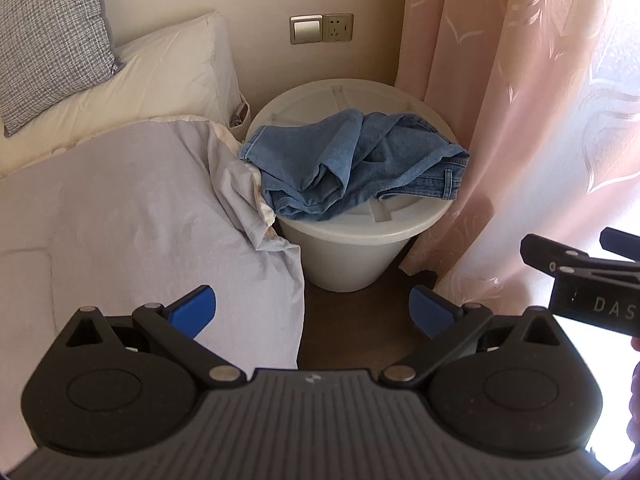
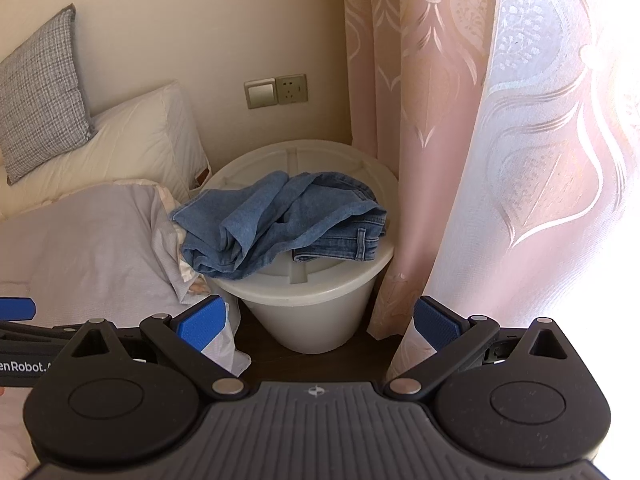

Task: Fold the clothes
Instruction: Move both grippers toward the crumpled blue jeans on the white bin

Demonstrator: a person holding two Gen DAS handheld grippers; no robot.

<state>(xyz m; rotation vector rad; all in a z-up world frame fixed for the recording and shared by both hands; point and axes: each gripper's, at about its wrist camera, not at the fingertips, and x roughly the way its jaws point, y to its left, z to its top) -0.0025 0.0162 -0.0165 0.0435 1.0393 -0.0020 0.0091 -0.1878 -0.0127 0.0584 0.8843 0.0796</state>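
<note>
Denim, blue and crumpled: the jeans (image 1: 352,164) lie in a loose heap on the flat lid of a white bucket (image 1: 348,248) that stands on the dark floor in the corner, beside the bed. One leg end hangs toward the bed side, touching the rumpled edge of the pale lilac duvet (image 1: 132,216); the waistband with its belt loops faces the pink curtain (image 1: 520,120) on the other side. Behind the duvet a white pillow (image 1: 160,72) props up a grey checked cushion (image 1: 48,48), and a switch and socket plate (image 1: 322,29) sits on the wall above the bucket.

Both tools hover short of the garment, apart from it. The left hand-held gripper (image 1: 312,314) has its blue pads spread wide and holds nothing; the right hand-held gripper (image 2: 316,320) is likewise spread wide and empty, close beside its partner.

Folding has not begun, by the look of it: this reads as the approach to pick the jeans up. The next move likely calls for reaching forward, pinching the waistband or a leg hem, and carrying the denim onto the bed, where it can be spread flat before any fold.
</note>
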